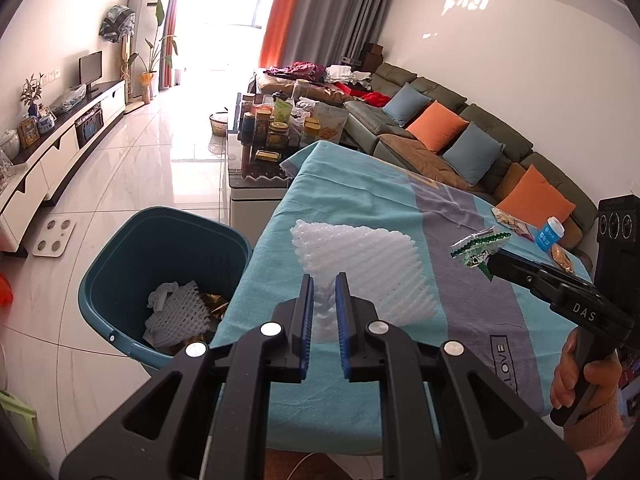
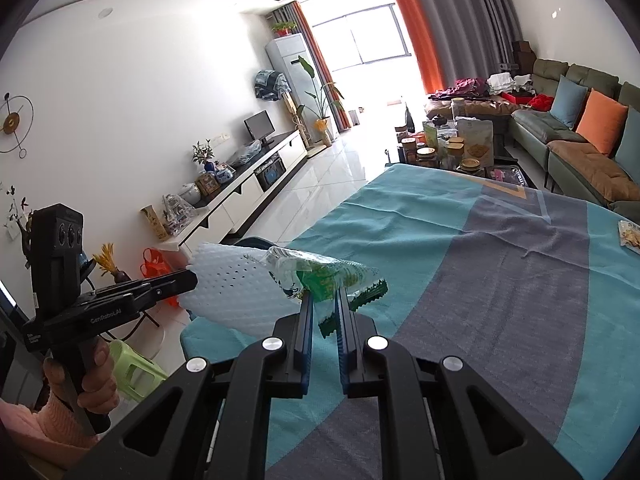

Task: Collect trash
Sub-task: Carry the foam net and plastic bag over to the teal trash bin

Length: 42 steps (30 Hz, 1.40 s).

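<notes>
My left gripper is shut on a white foam net sleeve and holds it over the teal cloth on the table; the sleeve also shows in the right wrist view. My right gripper is shut on a green and white snack wrapper, held above the table; it shows in the left wrist view too. A blue trash bin stands on the floor left of the table, with foam netting and paper inside.
A blue-labelled small cup and snack packets lie at the table's far right. A cluttered coffee table stands beyond. A sofa runs along the right. A green stool is by the table's left.
</notes>
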### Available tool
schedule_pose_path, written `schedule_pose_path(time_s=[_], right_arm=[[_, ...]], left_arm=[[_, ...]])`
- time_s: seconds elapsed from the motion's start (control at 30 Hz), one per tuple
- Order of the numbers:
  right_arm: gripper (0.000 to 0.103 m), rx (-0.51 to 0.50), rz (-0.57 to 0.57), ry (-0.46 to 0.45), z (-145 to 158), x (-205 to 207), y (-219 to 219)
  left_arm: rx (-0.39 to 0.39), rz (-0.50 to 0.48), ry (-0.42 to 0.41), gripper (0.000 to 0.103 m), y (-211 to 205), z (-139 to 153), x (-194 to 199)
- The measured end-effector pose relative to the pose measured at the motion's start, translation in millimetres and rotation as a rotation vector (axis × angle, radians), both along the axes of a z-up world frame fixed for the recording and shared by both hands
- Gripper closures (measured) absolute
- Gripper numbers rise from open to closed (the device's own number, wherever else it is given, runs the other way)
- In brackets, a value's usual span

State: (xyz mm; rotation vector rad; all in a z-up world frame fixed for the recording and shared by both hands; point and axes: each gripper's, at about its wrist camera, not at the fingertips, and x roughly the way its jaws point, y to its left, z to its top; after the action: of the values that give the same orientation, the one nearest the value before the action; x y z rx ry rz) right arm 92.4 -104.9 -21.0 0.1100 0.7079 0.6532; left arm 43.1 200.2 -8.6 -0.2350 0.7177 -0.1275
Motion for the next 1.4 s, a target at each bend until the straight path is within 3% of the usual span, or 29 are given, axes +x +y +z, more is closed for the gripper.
schedule_pose_path(time_s=[1.4], right_arm=[[0.093, -0.008, 0.095, 0.014, -4, 5, 50]], left_arm=[[-0.004, 0.11, 0.001, 0.091, 40, -3, -13]])
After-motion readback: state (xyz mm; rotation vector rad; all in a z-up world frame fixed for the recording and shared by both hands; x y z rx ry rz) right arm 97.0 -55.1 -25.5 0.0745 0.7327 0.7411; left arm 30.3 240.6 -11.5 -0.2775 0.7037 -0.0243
